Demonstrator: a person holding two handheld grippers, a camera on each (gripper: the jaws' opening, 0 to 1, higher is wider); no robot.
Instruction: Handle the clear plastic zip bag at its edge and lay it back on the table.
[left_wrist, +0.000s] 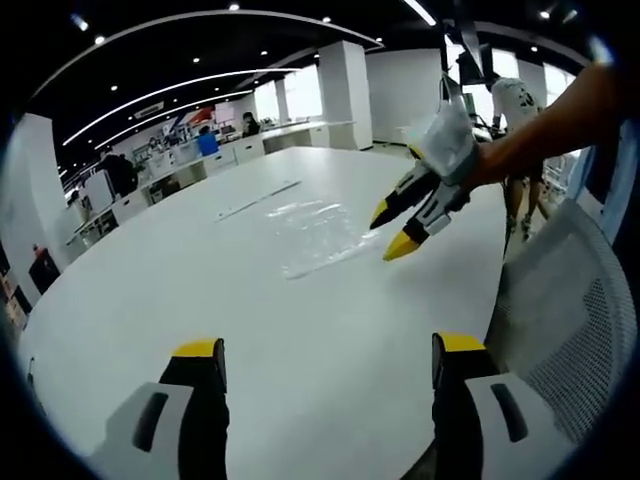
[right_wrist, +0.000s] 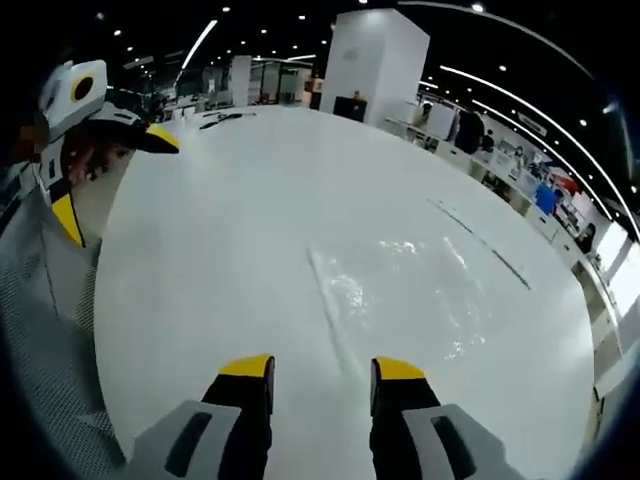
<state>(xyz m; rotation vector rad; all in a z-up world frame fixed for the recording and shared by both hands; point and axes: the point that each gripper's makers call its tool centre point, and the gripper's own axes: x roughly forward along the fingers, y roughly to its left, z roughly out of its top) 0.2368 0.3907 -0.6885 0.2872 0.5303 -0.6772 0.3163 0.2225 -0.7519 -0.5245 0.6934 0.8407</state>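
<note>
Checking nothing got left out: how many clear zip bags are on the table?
1. The clear zip bag lies flat on the white table, just ahead of the open right gripper. Glare could hide another.

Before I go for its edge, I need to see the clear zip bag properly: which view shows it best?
The right gripper view: the clear zip bag lies flat on the table just ahead of the right gripper, its near edge readable. In the left gripper view the bag sits farther off, smaller, beside the right gripper.
</note>
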